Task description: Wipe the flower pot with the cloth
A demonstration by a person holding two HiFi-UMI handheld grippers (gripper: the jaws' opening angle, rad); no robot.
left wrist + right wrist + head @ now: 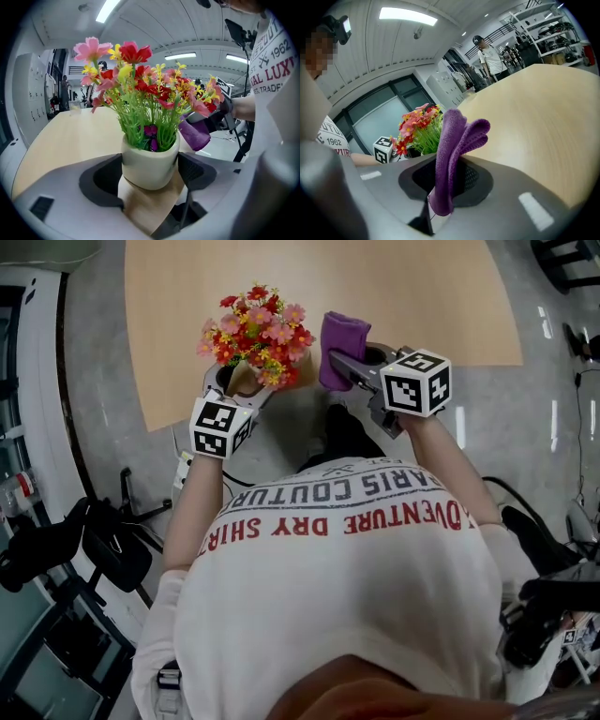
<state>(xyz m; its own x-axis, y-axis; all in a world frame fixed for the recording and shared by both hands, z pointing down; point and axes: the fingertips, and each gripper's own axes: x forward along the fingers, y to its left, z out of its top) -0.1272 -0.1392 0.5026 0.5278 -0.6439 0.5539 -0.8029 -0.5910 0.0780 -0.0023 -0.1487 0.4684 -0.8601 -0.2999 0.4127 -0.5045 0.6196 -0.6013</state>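
A white flower pot (150,164) filled with red, pink and yellow artificial flowers (150,93) stands upright between the jaws of my left gripper (150,177), which is shut on it, both pads against its sides. The pot hangs over the near edge of the wooden table (65,140). In the head view the flowers (258,334) hide the pot. My right gripper (446,180) is shut on a folded purple cloth (454,150), which sticks up out of its jaws. The cloth (340,348) is just right of the flowers, close beside them; whether it touches the pot is hidden.
The table (422,296) stretches away past both grippers. Black bags and stands (103,545) sit on the grey floor to the left, more dark gear (544,606) to the right. A person (490,56) stands by shelves (543,37) far behind the table.
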